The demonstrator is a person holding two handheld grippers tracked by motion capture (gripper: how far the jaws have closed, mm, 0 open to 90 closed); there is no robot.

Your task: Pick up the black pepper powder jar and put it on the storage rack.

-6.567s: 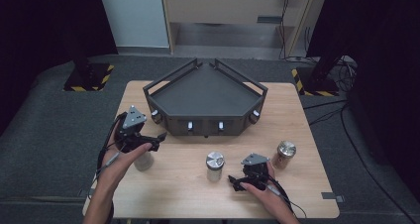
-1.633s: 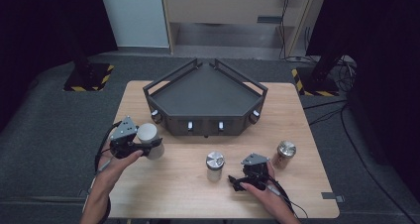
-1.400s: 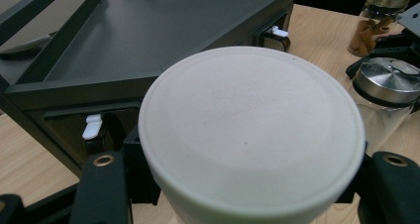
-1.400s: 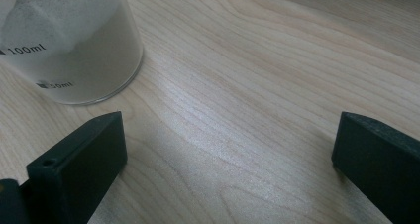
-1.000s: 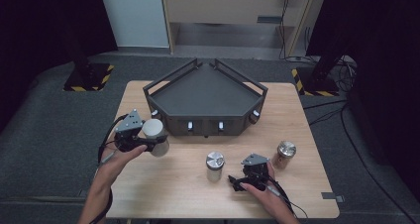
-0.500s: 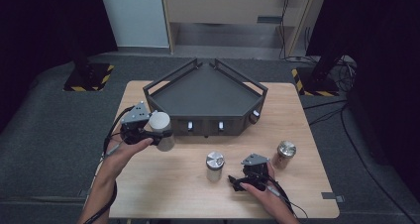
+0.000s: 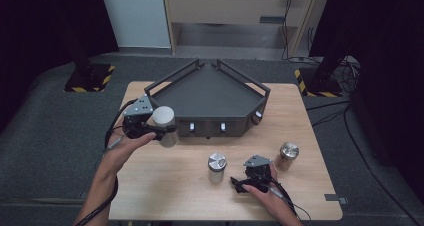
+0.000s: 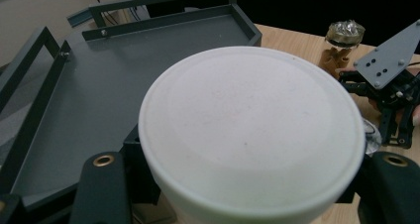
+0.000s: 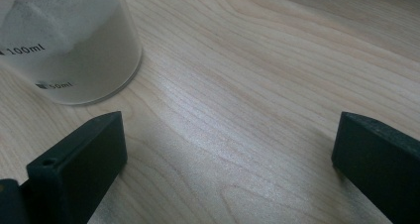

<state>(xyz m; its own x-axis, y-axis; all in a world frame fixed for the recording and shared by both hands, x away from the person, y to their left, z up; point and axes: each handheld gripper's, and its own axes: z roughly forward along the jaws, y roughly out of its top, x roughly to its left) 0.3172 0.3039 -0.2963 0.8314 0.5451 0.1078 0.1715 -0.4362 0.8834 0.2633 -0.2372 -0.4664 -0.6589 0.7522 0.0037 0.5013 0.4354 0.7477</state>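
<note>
My left gripper is shut on a white-lidded jar and holds it off the table, just in front of the left front corner of the dark grey tray. In the left gripper view the white lid sits between both black jaws, with the tray floor beyond it. My right gripper rests low on the wooden table near its front edge, open and empty. In the right gripper view a clear jar with 100ml marks stands just past the left jaw of that right gripper.
A foil-topped jar stands mid-table left of the right gripper. A brown-filled jar stands to its right, also seen as the brown jar. The tray has raised rails and a front panel with knobs. Bare wood lies at front left.
The left gripper has risen with the white-lidded jar and moved right and away, toward the tray's front corner. The right gripper has stayed where it was.
</note>
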